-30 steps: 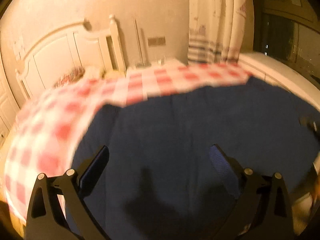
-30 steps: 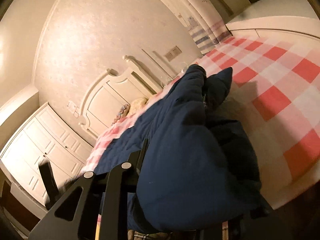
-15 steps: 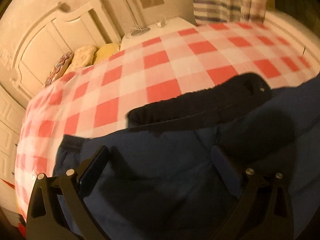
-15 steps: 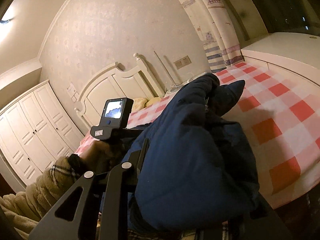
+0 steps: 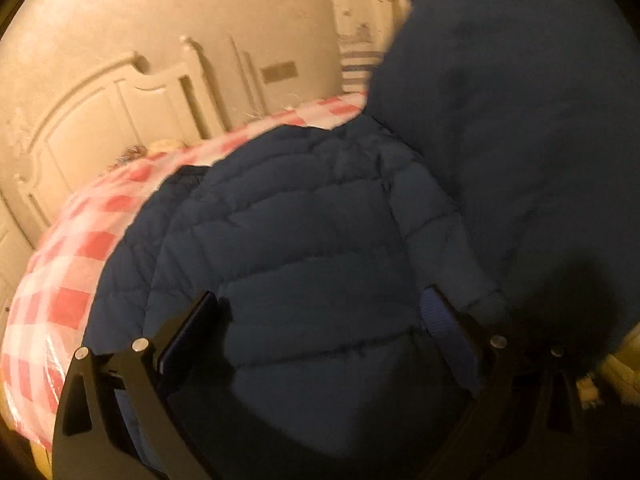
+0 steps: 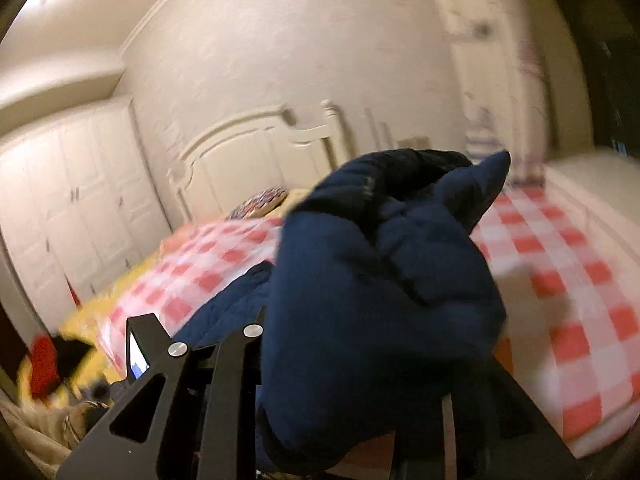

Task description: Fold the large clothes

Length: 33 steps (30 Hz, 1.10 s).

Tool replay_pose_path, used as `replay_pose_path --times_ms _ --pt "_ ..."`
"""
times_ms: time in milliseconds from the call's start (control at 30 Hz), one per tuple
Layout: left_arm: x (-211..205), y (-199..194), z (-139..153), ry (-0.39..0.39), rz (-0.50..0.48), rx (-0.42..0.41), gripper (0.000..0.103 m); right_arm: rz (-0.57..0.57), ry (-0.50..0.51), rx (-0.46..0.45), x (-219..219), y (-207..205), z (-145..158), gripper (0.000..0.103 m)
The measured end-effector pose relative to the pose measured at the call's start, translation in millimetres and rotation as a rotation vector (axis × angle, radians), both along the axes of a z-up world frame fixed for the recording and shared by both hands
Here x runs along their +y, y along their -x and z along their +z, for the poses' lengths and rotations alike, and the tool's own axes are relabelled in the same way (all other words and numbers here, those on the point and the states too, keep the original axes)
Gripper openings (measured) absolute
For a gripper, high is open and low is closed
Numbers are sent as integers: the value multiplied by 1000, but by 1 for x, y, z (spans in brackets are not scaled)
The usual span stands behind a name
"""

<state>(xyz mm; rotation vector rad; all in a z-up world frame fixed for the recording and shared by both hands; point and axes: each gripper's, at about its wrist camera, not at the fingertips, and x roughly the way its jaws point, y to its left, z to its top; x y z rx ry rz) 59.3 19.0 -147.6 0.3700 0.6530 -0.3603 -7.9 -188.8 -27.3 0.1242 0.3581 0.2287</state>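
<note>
A navy quilted jacket [image 5: 320, 240] lies spread on the bed's red-and-white checked sheet [image 5: 68, 272]. My left gripper [image 5: 316, 320] hovers open just above its quilted body, with nothing pinched between the fingers. One part of the jacket [image 5: 520, 100] is lifted high at the upper right of the left wrist view. In the right wrist view that bunched part [image 6: 380, 280] fills the middle, and my right gripper [image 6: 360, 364] is shut on it, the fabric hiding the fingertips. Both views are blurred by motion.
A white headboard [image 6: 256, 140] and pillows [image 6: 260, 202] stand at the bed's far end. White wardrobes [image 6: 60, 208] line the left wall, a curtain [image 5: 356, 40] hangs at the right. A person's sleeve [image 6: 32, 432] and the other gripper's body [image 6: 140, 352] show low left.
My right gripper has rolled level and risen, carrying the bunched jacket part. My left gripper swung forward over the collar and came back lower over the quilted body; the lifted part now looms beside it.
</note>
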Motion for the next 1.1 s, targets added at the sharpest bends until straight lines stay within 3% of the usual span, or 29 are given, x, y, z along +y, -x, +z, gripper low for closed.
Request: replay_pose_path --times_ms 67,133,233,300,400,467,500,600,667,767,833,900,1000,1100 --pt "15 4 10 41 -45 27 100 27 100 -16 31 -4 9 32" --pt "45 7 27 123 -40 4 100 57 190 -23 64 -13 16 32" --pt "122 6 56 272 85 -57 100 97 288 -15 106 -31 16 32" --pt "190 1 72 372 257 -91 100 133 361 -12 139 -42 9 32" --pt "255 3 83 406 434 -135 100 230 483 21 205 -61 -20 32" --pt "276 9 89 409 463 -162 100 285 619 58 249 -70 -52 32" --pt "280 10 92 403 458 -168 100 297 733 54 273 -72 -75 33" --pt "278 6 97 364 421 -172 100 252 1032 -50 317 -64 -127 39" --pt "265 -3 105 329 365 -171 100 241 1094 -79 322 -62 -139 41" --pt "227 -28 132 272 248 -177 100 247 1094 -70 322 -62 -139 42" --pt "186 -59 151 260 100 -126 100 245 1103 -74 324 -61 -141 43" --pt "149 -85 155 233 10 -67 100 242 1110 -80 326 -61 -142 45" --pt "84 -132 133 25 -1 -18 100 255 1097 -77 325 -62 -140 50" --pt "65 -177 85 -76 67 98 101 271 1074 -75 317 -54 -136 53"
